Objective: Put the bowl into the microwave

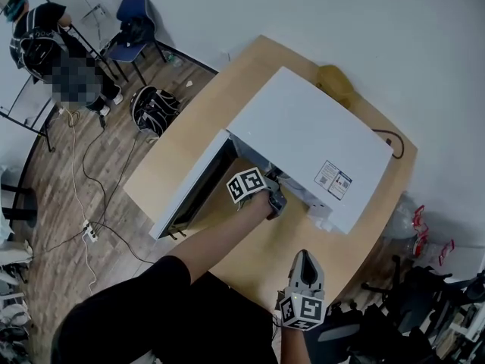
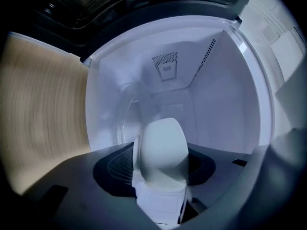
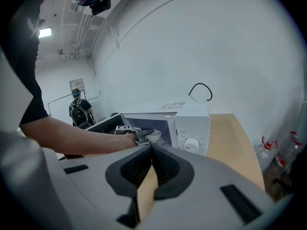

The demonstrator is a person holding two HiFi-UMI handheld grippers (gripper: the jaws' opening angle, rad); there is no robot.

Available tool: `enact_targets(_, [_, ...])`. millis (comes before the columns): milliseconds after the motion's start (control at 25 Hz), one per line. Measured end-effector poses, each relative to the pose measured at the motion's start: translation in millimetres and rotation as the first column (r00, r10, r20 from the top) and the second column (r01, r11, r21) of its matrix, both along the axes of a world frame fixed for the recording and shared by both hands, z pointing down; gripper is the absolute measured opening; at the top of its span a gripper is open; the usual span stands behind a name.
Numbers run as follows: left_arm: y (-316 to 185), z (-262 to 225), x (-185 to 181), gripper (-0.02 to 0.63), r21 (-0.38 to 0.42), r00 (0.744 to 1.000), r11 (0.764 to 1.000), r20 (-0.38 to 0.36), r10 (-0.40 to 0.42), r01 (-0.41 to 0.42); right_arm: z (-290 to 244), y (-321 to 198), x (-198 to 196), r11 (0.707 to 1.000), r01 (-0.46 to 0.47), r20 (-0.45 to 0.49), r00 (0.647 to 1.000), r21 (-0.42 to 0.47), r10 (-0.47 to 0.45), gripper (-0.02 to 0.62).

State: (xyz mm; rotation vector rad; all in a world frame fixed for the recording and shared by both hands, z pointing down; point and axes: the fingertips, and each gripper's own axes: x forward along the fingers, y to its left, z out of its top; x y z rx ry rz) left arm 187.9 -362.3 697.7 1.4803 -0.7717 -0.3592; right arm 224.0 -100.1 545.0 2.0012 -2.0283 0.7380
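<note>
A white microwave (image 1: 303, 135) stands on the wooden table (image 1: 189, 139), its door (image 1: 193, 192) swung open to the left. My left gripper (image 1: 274, 201) reaches into the cavity mouth and is shut on the rim of a small white bowl (image 2: 163, 143). In the left gripper view the bowl hangs just above the glass turntable (image 2: 125, 110) inside the white cavity. The right gripper view shows the same bowl (image 3: 153, 136) in the opening, left of the dial (image 3: 192, 143). My right gripper (image 1: 304, 258) hovers over the table's near edge, shut with nothing in it.
A yellowish object (image 1: 333, 82) and a black cable (image 1: 390, 139) lie behind the microwave. On the floor to the left are a blue chair (image 1: 132, 25), a helmet-like item (image 1: 151, 108) and cords. A person (image 1: 45, 44) stands far left. Bottles (image 3: 288, 152) sit right of the table.
</note>
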Motion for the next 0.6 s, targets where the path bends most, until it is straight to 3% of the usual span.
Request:
enact_targets(320, [-17,-1,11,0.219,0.110,0.983,0.990,0.168,0.068,-0.087,7,3,-13,1.000,0.022,0.012,1.000,-0.019,-0.022,0.060])
enact_targets(600, [-28,-1,5,0.219,0.225,0.929,0.955,0.355,0.102,-0.191,9,3,-20,0.999,0.026,0.017,1.000,-0.024,-0.026,0.060])
